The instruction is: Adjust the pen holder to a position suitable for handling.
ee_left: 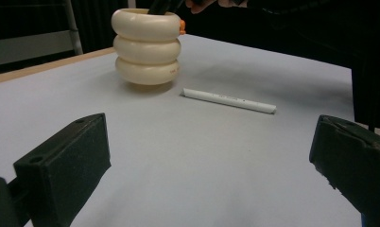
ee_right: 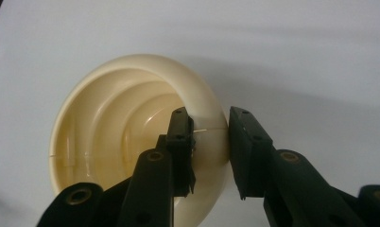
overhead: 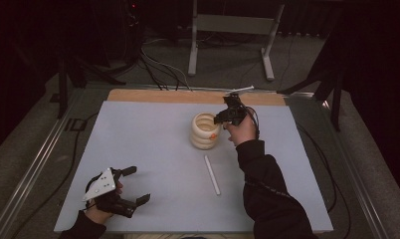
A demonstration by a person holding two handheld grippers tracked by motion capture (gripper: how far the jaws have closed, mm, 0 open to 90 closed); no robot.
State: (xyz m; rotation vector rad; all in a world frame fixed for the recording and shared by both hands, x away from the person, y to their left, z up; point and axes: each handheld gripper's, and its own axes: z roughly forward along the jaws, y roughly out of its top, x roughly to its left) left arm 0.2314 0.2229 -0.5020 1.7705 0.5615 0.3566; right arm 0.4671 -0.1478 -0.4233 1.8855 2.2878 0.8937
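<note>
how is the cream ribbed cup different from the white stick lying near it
The cream ribbed cup stands upright; the white stick lies flat on the table. The cup is wide, hollow and bulges in three rings; the stick is thin, straight and smooth. The right claw is shut on the cup's rim, one jaw inside, one outside; the stick lies untouched. Both are pale and rest on the same grey surface.

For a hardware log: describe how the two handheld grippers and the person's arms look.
Both grippers are black with two blocky, rectangular jaws. The left gripper carries a grey three-cornered plate with small dark dots on top. The right gripper trails a thin dark cable, and its jaw arms show round brass-coloured pivots. The person wears dark long sleeves.
</note>
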